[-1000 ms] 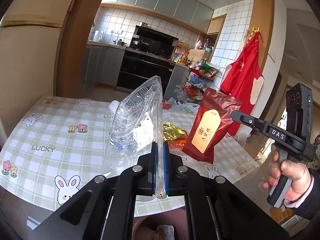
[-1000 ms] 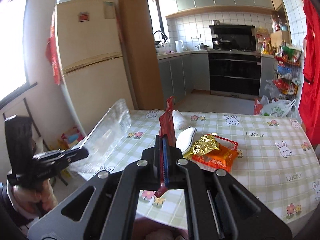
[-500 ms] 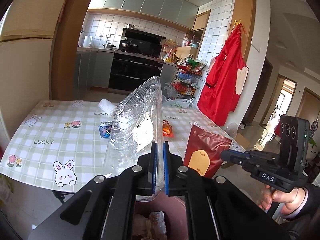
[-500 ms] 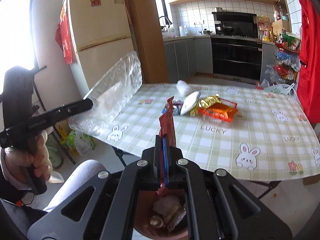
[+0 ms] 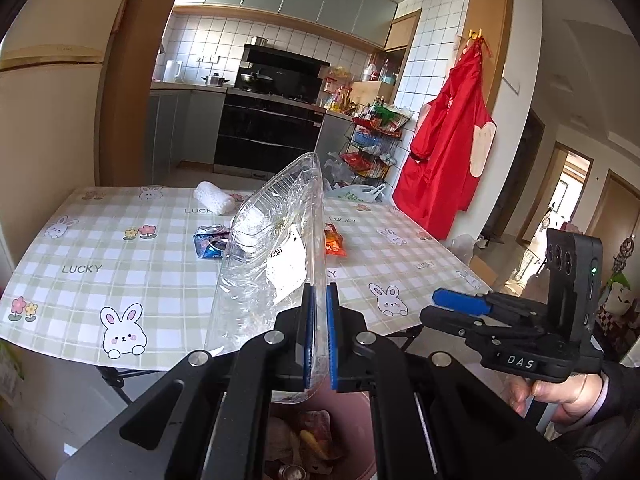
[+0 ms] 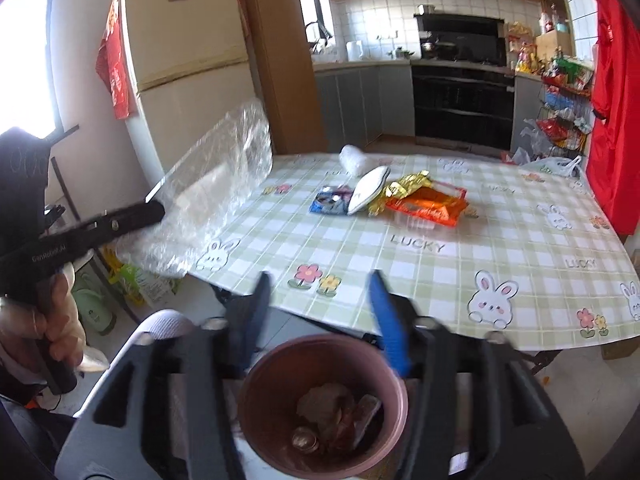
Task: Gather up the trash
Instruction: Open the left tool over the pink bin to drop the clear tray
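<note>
Left wrist view. The left gripper stays clenched on the rim of a clear, ribbed plastic clamshell tray bearing a white label, held upright on edge above the pink round plastic waste bin, whose rim and contents show between the gripper's arms. Compared with the frames of a second earlier, the green-checked tablecloth with rabbits now lies farther off and the bin sits directly beneath the tray. At right, the right gripper appears side-on, its blue pad exposed; the dark red foil pouch it carried half a second ago is gone from it.

Right wrist view. The right gripper's jaws have just been opening and now stand wide apart, blurred, with nothing between them; the red pouch is released. Below them the bin holds wrappers and scraps; a reddish piece inside may be that pouch, though this cannot be told with certainty. The left gripper and its tray hover at left, beside the table edge. Remaining trash on the table: a blue crumpled wrapper, a white oval lid, a gold foil wrapper, an orange packet and a white crumpled wad.

Judgement: one item is delivered; the tray is likely next to drop.
</note>
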`<action>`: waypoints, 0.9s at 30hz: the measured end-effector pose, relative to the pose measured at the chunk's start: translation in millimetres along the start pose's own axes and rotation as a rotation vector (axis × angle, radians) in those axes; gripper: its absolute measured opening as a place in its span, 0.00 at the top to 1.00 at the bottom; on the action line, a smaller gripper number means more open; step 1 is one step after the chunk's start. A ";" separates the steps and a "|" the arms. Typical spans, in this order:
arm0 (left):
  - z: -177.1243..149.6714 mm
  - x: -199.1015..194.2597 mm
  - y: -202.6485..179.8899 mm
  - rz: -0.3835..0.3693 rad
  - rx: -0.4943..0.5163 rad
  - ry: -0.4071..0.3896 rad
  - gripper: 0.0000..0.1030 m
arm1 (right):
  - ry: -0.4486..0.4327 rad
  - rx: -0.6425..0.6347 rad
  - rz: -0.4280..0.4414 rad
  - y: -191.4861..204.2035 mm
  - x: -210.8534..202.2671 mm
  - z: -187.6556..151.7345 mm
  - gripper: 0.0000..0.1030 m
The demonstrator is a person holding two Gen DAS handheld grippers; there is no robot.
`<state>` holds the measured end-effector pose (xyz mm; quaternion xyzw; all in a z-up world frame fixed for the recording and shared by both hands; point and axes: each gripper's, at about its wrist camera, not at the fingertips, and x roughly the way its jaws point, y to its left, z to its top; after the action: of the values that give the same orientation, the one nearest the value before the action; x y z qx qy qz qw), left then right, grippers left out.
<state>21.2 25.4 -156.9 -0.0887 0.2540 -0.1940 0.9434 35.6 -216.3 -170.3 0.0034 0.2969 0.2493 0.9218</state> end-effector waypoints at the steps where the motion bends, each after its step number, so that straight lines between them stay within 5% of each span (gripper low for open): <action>1: -0.8 2.1 -0.3 -0.002 0.000 0.007 0.94 | -0.034 0.005 -0.021 -1.3 -4.3 2.1 0.16; 3: -1.7 6.8 -0.6 -0.006 0.002 0.020 0.94 | -0.113 0.025 -0.055 -6.1 -14.1 5.6 0.05; 8: -11.4 16.9 -2.2 -0.021 0.016 0.067 0.94 | -0.133 0.054 -0.155 -13.1 -17.7 17.1 0.05; 17: -41.4 38.8 -13.4 -0.055 0.053 0.193 0.93 | -0.220 0.044 -0.172 -22.1 -35.3 16.9 0.05; 27: -66.8 70.0 -23.3 -0.089 0.106 0.305 0.93 | -0.210 0.079 -0.211 -32.2 -36.4 14.6 0.05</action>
<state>35.0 -29.2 -238.9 -0.0194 0.3796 -0.2598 0.8877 32.9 -259.3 -143.4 0.0344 0.2069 0.1374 0.9681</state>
